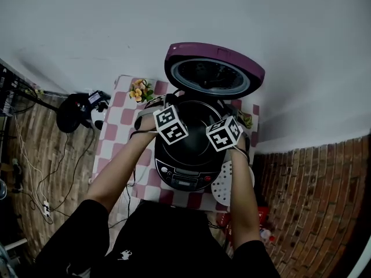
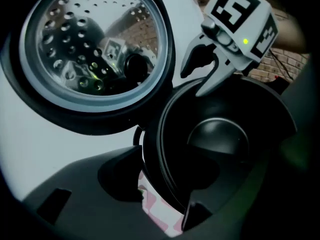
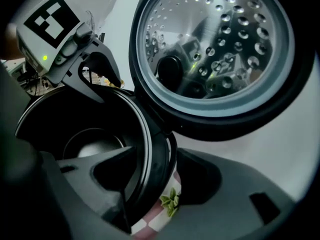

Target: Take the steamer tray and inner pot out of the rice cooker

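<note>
Left tongs [image 2: 162, 199] at 9 o'clock and right tongs [image 3: 155, 194] at 3 o'clock gape apart, each straddling the inner pot [image 1: 194, 138] rim. The raised lid [image 1: 214, 74] blocks 12 o'clock, and the steamer tray [image 1: 222, 185] lies at 5 o'clock.

Purple lid [image 1: 208, 50], pink-checked tablecloth [image 1: 119, 104]

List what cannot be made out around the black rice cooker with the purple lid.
Head view: the white perforated steamer tray is partly covered by the right forearm.
Head view: print on the control panel of the black rice cooker is too small to read.
Both gripper views: the dark inner pot's side walls are lost in shadow.
</note>
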Demonstrator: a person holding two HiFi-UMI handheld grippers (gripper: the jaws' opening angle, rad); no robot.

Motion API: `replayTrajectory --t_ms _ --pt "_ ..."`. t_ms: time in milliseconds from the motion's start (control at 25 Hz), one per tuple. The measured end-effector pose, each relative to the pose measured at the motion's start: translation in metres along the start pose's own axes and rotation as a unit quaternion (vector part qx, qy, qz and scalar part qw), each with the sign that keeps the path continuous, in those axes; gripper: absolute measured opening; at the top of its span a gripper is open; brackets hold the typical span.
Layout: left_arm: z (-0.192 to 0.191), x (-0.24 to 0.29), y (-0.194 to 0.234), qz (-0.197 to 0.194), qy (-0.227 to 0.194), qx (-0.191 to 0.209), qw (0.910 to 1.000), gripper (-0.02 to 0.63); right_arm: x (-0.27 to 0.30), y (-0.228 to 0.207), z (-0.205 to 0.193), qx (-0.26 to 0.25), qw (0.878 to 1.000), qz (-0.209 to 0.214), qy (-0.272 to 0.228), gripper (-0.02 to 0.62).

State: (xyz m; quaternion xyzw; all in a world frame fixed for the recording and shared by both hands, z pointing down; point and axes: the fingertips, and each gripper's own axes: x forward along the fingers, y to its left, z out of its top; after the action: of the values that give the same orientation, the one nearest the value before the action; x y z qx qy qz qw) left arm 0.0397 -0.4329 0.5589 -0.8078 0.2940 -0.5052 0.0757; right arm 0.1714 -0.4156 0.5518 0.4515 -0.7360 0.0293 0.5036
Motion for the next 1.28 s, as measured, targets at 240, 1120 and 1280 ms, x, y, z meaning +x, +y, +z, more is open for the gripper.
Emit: replayTrajectory --t_ms 240,1120,1280 --pt "-0.002 0.009 0.002 0.008 0.013 0.005 0.9999 0.198 0.013 0.002 -0.007 -0.033 0.999 0.003 0.019 0.230" --pt "0.012 -0.032 0.003 -0.066 -0.049 -0.100 0.9916 0.057 -0.027 0.002 0.019 0.006 0.998 0.046 -0.036 0.064" --pt "0.016 -0.037 0.003 -0.068 -0.056 -0.101 0.9910 0.052 -0.030 0.001 0.019 0.025 0.997 0.068 -0.037 0.064"
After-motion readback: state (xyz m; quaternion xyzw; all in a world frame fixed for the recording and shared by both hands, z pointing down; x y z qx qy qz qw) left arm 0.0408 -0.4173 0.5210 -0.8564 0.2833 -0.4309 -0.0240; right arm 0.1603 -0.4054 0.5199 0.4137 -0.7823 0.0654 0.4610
